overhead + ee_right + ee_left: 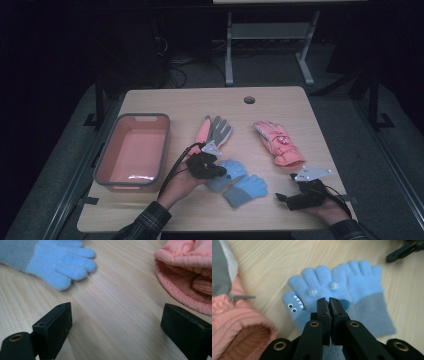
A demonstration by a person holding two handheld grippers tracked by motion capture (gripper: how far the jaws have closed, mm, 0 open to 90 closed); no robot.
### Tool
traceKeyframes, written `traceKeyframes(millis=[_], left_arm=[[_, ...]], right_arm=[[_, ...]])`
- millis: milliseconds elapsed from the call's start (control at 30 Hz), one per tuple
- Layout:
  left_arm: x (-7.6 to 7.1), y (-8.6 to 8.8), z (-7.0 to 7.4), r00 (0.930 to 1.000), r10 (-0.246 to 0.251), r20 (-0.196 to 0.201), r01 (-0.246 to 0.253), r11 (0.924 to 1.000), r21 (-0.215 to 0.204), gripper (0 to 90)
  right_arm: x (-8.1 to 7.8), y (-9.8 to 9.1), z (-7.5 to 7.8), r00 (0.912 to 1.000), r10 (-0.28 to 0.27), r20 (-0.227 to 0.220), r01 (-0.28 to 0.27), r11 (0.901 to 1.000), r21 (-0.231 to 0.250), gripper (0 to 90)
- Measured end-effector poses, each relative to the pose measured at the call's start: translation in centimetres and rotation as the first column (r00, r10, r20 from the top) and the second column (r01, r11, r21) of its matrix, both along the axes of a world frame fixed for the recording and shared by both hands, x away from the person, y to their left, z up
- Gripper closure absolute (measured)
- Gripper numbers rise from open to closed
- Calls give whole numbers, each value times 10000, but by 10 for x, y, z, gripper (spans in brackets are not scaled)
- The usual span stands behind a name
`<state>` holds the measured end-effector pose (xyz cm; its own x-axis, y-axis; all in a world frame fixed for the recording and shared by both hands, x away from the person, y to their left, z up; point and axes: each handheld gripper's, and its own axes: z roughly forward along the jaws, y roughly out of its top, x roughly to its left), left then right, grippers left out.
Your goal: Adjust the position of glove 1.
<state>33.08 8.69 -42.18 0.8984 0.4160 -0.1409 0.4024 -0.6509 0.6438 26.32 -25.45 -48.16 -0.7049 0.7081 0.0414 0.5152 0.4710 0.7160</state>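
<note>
Left gripper (329, 300) pinching blue shark-face glove (312, 295) at lower centre of high view. Right gripper (116, 322) spread, idle, lower right. Bin (107, 160) at left empty; four gloves on table, sorting barely begun, I reckon.

A light wooden table (280, 107) with a small round hole (249, 100) near its far edge is set on a grey floor (345, 125), the white metal legs of another table (229, 50) are seen behind it, and the room around is kept very dark.
</note>
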Motion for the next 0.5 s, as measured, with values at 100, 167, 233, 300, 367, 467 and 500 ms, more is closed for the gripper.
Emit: traceKeyframes(millis=[100,167,233,300,367,467,500], left_arm=[[-3,-5,3,9999,-90,-47,89,9996,-270,875],[-4,-7,4,9999,-149,-7,149,9995,-265,875],[-6,-12,6,9993,-377,-4,377,9990,-249,875],[-8,-18,6,9993,-381,-34,380,9986,-378,875],[-10,-22,7,9992,-406,-16,405,9984,-386,875],[-10,-26,7,9988,-491,-20,490,9981,-387,875],[-11,-30,7,9986,-521,-59,517,9977,-442,875]], right_arm=[[0,0,0,10000,-2,-3,2,10000,2,97],[0,0,0,10000,-3,-2,3,10000,1,96],[0,0,0,10000,-7,-7,7,10000,1,97],[0,0,0,10000,-6,-28,6,10000,10,97],[0,0,0,10000,-8,-29,8,10000,8,97],[0,0,0,10000,-4,-26,4,10000,6,97],[0,0,0,10000,-2,-25,2,10000,7,97]])
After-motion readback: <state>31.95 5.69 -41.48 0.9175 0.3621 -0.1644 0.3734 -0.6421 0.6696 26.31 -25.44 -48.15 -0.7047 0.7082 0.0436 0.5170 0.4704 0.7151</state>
